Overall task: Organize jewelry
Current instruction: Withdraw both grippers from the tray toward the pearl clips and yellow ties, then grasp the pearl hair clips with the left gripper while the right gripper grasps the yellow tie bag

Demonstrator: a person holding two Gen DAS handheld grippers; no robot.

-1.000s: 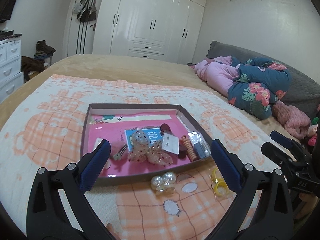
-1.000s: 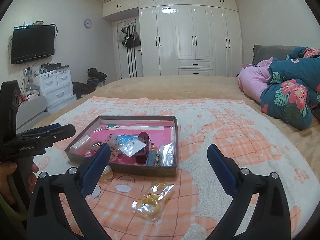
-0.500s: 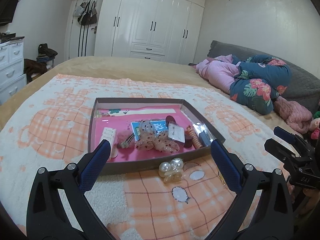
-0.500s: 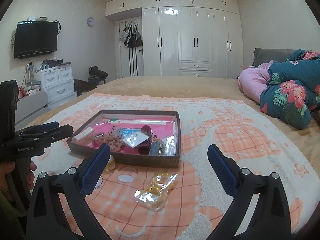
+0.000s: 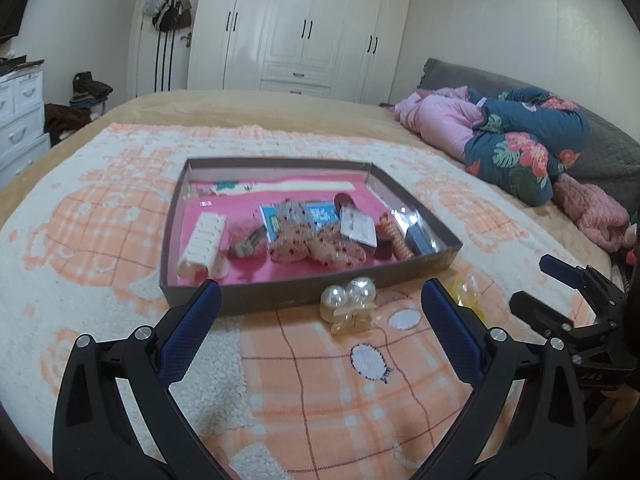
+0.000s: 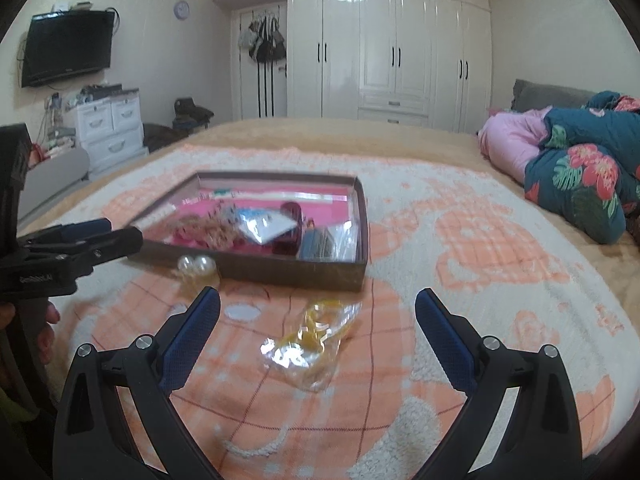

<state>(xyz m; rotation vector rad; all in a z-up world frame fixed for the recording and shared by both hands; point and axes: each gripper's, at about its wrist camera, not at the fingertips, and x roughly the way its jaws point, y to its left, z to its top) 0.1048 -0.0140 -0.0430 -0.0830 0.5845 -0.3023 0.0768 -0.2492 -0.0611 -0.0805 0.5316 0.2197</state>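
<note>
Your jaws on both the left gripper (image 5: 318, 298) and right gripper (image 6: 318, 304) stand wide apart, holding nothing. At frame centre, the pearl clip (image 5: 350, 304) and bagged yellow rings (image 6: 312, 340) lie just below the jewelry box (image 5: 256, 306).

left wrist: low, near, faces tray (image 5: 304, 300) | right wrist: rightward, faces same tray (image 6: 296, 274)
</note>
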